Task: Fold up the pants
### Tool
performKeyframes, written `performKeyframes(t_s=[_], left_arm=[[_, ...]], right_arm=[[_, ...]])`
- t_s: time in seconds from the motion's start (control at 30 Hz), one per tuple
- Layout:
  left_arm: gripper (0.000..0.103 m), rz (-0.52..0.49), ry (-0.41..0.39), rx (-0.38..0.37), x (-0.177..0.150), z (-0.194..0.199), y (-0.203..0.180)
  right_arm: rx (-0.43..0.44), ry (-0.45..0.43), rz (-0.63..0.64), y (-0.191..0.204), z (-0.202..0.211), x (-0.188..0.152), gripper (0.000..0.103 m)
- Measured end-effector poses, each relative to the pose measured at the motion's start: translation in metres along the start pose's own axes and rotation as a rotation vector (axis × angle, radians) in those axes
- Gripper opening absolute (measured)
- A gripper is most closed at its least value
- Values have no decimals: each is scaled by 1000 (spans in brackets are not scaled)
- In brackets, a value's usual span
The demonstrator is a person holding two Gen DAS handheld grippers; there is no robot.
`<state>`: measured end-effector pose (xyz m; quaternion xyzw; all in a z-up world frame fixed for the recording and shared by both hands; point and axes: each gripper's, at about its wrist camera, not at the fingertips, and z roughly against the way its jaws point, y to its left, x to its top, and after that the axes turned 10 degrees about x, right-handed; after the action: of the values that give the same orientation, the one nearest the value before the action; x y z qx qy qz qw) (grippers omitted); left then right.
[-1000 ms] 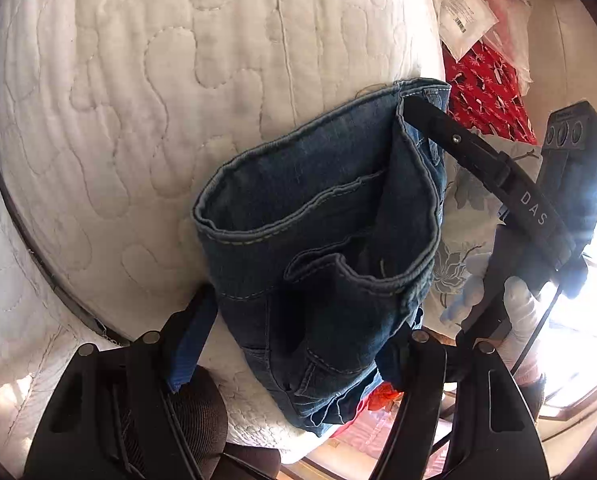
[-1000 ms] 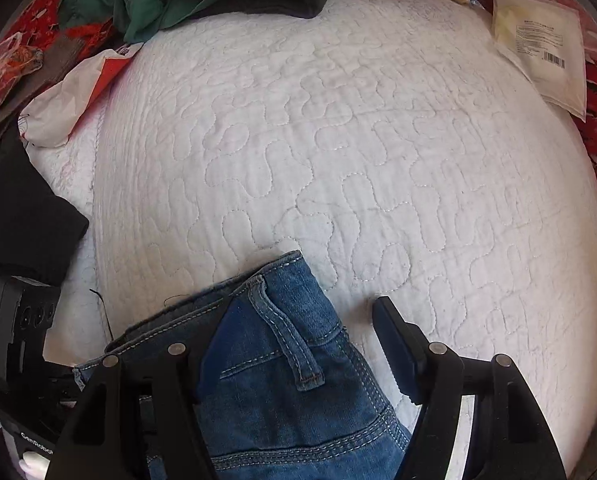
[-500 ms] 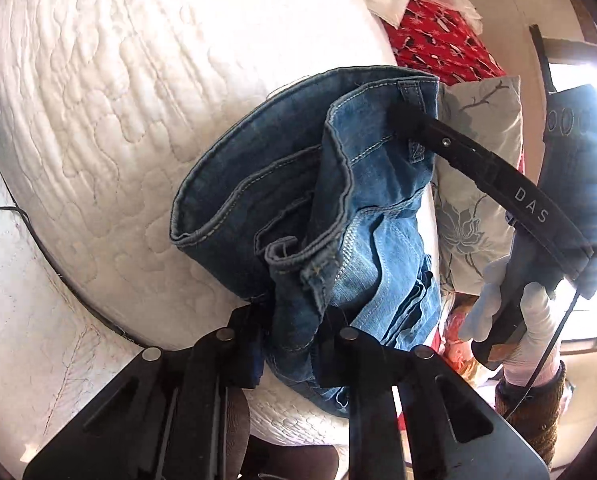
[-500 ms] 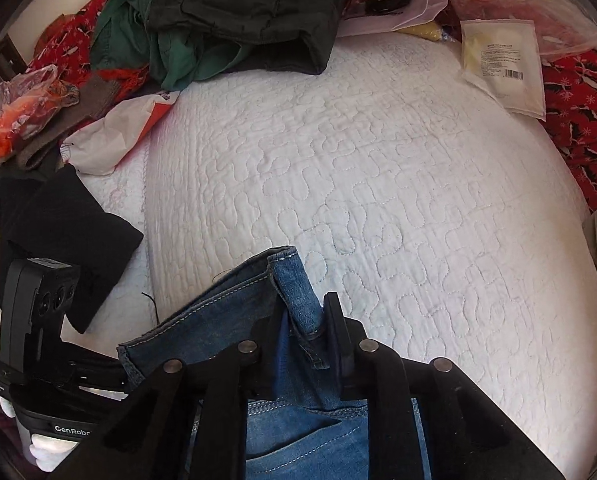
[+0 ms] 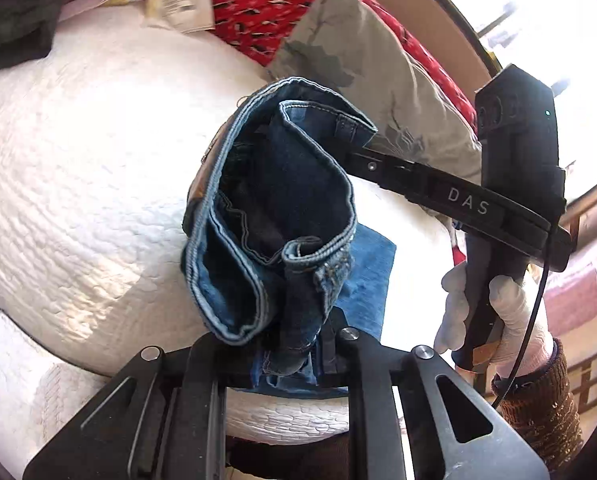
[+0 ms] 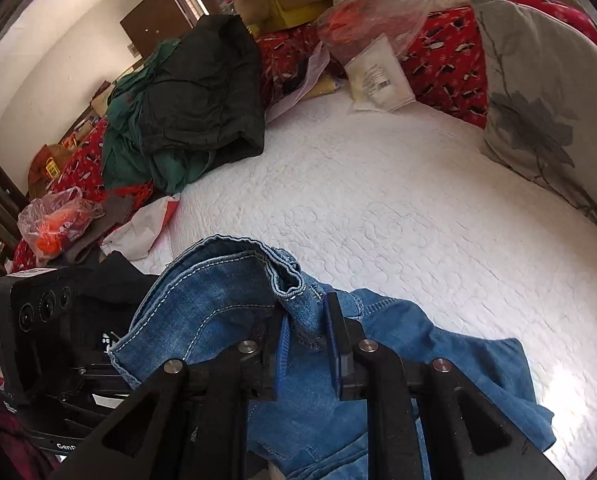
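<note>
Both grippers were open 1 s ago w/ fingers either side of the jeans [image 5: 274, 216]; left gripper [image 5: 294, 344] and right gripper [image 6: 308, 334] are now clamped on the waistband, jeans lifted off the quilt [image 6: 398, 208], hanging bunched btwn them.

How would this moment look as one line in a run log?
phase: lift waistband | left gripper: shut on jeans | right gripper: shut on jeans | surface: white quilt

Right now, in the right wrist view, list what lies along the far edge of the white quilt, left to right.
Orange item in a plastic bag → dark green clothes pile → white labelled packet → red patterned fabric → grey floral pillow.
</note>
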<state>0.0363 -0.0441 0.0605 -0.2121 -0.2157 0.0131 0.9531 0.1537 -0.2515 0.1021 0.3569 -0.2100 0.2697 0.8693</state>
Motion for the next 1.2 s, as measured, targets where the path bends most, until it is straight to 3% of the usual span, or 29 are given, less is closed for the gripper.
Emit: performKeyframes(t_s=[0.1,0.23,0.33,0.4,0.47,0.63,0.73,0.8,0.87,0.93,1.1,1.2], left_arm=[[17,-146,26,-14,-10,-17,-56],[17,-359,130,12,-41,-69,-129],[17,-481,230,106,-69,-121,-161],[17,-506,278,157,-79,-142,-166],[17,-507,269,157,-79,-138,-164],[24,-467,302,70,-68,-96,-143],[29,-379,355,-3,-56,-75,-109],[41,-285,391,-42,-55,-64,-83],[41,-213,395,-57,-56,-54,-60],[42,-179,376,-26,-57,-50,-40],[41,-88,396,50,-35,-73,-18],[42,-99,347,69,-1,-80,-29]], right_arm=[[8,-93,-100,-31,40,-32,17],[-6,-214,-309,-94,88,-91,20],[-89,-217,-448,-136,105,-138,21],[-171,-191,-512,-154,111,-164,22],[-185,-210,-564,-164,120,-184,22],[-186,-338,-645,-163,147,-215,48],[-113,-447,-698,-153,156,-229,60],[-50,-505,-719,-144,155,-238,69],[1,-528,-740,-135,148,-243,69],[51,-539,-757,-127,136,-245,70],[-24,-545,-808,-130,124,-241,70],[-36,-571,-831,-137,124,-234,70]])
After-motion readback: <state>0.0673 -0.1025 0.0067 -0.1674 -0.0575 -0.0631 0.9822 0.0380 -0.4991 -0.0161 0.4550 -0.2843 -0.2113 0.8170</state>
